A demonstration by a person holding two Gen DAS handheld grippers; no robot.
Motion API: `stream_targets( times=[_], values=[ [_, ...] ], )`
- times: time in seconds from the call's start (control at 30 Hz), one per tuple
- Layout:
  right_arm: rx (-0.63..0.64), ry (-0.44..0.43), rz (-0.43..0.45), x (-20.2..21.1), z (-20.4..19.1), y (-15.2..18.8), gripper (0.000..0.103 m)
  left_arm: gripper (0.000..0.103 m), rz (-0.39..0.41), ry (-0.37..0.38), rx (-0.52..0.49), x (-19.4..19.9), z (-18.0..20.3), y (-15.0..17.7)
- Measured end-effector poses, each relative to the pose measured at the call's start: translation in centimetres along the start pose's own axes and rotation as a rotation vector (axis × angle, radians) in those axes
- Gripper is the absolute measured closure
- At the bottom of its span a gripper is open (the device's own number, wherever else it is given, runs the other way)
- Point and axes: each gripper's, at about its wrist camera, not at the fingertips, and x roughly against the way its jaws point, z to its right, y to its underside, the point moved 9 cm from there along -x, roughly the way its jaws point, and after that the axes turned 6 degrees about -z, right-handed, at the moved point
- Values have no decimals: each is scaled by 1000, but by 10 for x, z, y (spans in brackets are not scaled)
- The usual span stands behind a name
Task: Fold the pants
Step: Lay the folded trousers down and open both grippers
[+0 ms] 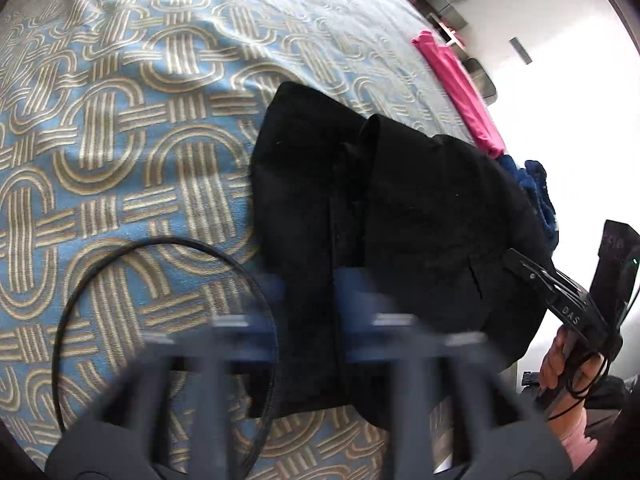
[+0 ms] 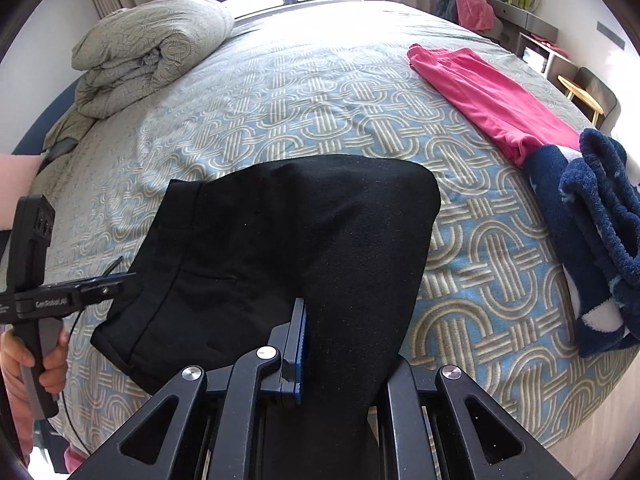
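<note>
The black pants [image 2: 288,240] lie at the centre of the right wrist view on the patterned bedspread [image 2: 280,92], partly folded, with the waistband toward the left of the frame and one layer drawn toward the lower edge.

The right tool [image 2: 336,340] is clamped on that drawn layer: the cloth runs between its jaws, which stand narrow around it, and the blue pad [image 2: 299,344] presses against the fabric.

The left tool [image 2: 130,278] sits at the left of the same view, its tips closed at the waistband edge. Whether it pinches cloth or only touches it I cannot tell; in its own view it is blurred, low over the near edge of the pants [image 1: 360,208].

A black cable [image 1: 160,242] loops across the bedspread at the lower left of the left wrist view, just beside the pants.

Risks, as I judge them:
- If the left tool has no real hold, pulling with the right alone would skew the fold and drag the garment.
- The cable could snag the cloth or be folded in.
- The pink garment [image 2: 492,100] and the dark blue towel [image 2: 592,232] at the right of the frame lie near enough to be disturbed by a wide sweep.
</note>
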Motion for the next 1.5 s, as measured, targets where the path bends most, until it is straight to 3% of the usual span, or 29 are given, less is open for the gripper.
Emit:
stream_targets(
  times=[0.27, 0.47, 0.5, 0.53, 0.6, 0.67, 0.7, 0.73, 0.87, 0.93, 0.97, 1.03, 1.13, 1.3, 1.4, 1.5],
  values=[
    [26, 123, 136, 32, 4, -36, 92, 96, 133, -13, -228, 32, 82, -28],
    [-71, 252, 188, 57, 72, -61, 90, 94, 178, -34, -311, 22, 127, -66],
    [-82, 281, 128, 47, 91, -61, 87, 92, 150, -57, -298, 14, 125, -69],
    [-96, 292, 51, 34, 105, -57, 77, 86, 132, -77, -277, 7, 126, -72],
    [-189, 306, -133, 2, 138, -38, 73, 78, 106, -93, -229, 1, 115, -69],
    [-280, 265, -137, -2, 153, -22, 72, 62, 106, -58, -236, 7, 113, -56],
    [-287, 260, -95, 6, 153, -18, 71, 46, 112, -64, -252, 12, 113, -48],
    [-277, 291, -72, 13, 152, -16, 69, 38, 124, -84, -265, 19, 115, -39],
    [-145, 469, 52, 57, 122, -18, 66, 32, 192, -158, -358, 43, 135, -18],
    [-73, 507, 137, 85, 90, -19, 54, 22, 226, -167, -375, 54, 148, -16],
    [-49, 512, 191, 101, 74, -18, 45, 21, 247, -159, -383, 61, 156, -11],
    [-14, 504, 286, 126, 42, -19, 36, 21, 277, -139, -400, 73, 171, -1],
    [7, 457, 376, 154, 3, -10, 31, 21, 300, -150, -391, 88, 178, 14],
    [23, 381, 380, 174, -36, 12, 29, 21, 334, -159, -361, 116, 172, 40],
    [9, 376, 365, 179, -42, 34, 29, 21, 346, -174, -349, 126, 164, 51],
    [-31, 317, 327, 176, -38, 53, 29, 21, 348, -190, -346, 134, 160, 61]
  ],
)
